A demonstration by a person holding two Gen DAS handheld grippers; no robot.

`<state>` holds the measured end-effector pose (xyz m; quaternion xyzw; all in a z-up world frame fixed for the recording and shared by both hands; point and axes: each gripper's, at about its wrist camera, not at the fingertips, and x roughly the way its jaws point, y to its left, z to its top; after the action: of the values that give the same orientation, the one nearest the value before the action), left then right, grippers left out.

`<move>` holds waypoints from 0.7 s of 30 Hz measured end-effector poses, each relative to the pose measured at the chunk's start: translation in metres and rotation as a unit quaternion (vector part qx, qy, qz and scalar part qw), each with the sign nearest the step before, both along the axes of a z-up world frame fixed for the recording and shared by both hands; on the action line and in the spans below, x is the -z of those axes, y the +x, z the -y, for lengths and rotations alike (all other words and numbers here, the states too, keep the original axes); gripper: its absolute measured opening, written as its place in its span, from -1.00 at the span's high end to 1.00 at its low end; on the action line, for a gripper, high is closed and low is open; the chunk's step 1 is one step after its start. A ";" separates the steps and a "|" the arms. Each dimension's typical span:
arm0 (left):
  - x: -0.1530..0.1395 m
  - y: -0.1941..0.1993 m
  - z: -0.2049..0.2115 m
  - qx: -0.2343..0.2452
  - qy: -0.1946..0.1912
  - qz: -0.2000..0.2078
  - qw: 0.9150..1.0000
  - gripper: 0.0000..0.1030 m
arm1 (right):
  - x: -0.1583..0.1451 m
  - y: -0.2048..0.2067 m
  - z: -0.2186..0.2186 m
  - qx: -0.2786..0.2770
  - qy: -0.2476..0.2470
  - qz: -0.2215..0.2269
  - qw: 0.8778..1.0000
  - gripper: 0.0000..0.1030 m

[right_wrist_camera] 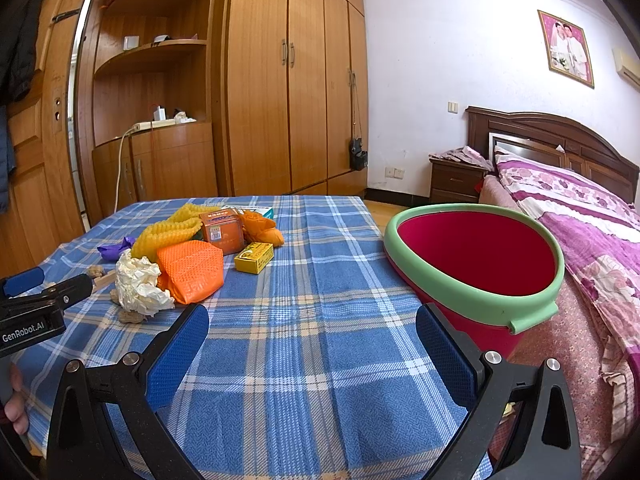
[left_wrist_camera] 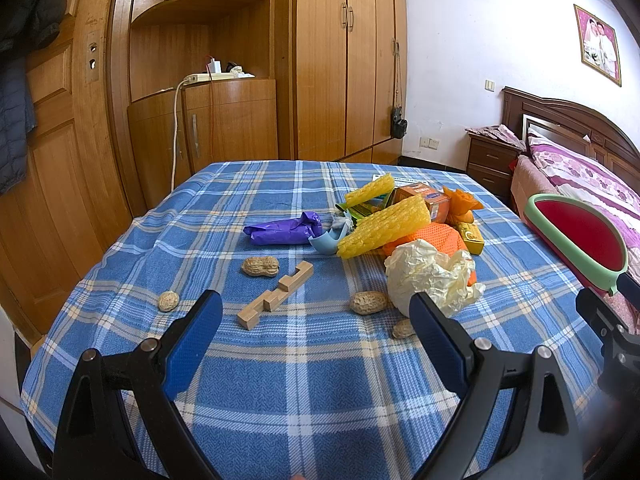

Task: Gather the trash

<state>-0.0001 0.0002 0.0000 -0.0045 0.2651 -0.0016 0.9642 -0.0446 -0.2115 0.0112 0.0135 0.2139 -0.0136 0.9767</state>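
A home bedroom: bed (right_wrist_camera: 568, 200) with floral bedding, wooden wardrobe (right_wrist_camera: 288, 80), nightstand (right_wrist_camera: 456, 180), apparently a framed portrait (right_wrist_camera: 566, 48).

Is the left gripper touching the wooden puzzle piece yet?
Apart. The left wrist view shows blue cloth between the open left gripper and the wooden puzzle piece.

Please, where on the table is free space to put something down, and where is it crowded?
Free: the cloth between the right gripper, the yellow box and the bucket, and the far left corner behind the purple wrapper. Crowded: the trash pile around the crumpled paper, with peanuts and a wooden block beside it.
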 end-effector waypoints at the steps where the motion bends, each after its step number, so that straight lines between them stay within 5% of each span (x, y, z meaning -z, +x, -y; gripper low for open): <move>1: 0.000 0.000 0.000 0.000 0.000 0.000 1.000 -0.83 | 0.000 0.000 0.000 0.000 0.000 0.000 1.000 -1.00; 21: 0.000 0.000 0.000 0.000 -0.001 0.000 1.000 -0.83 | 0.001 0.001 -0.001 0.000 -0.002 0.001 1.000 -1.00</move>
<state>-0.0001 0.0003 0.0000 -0.0053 0.2651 -0.0020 0.9642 -0.0438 -0.2106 0.0102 0.0116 0.2132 -0.0139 0.9769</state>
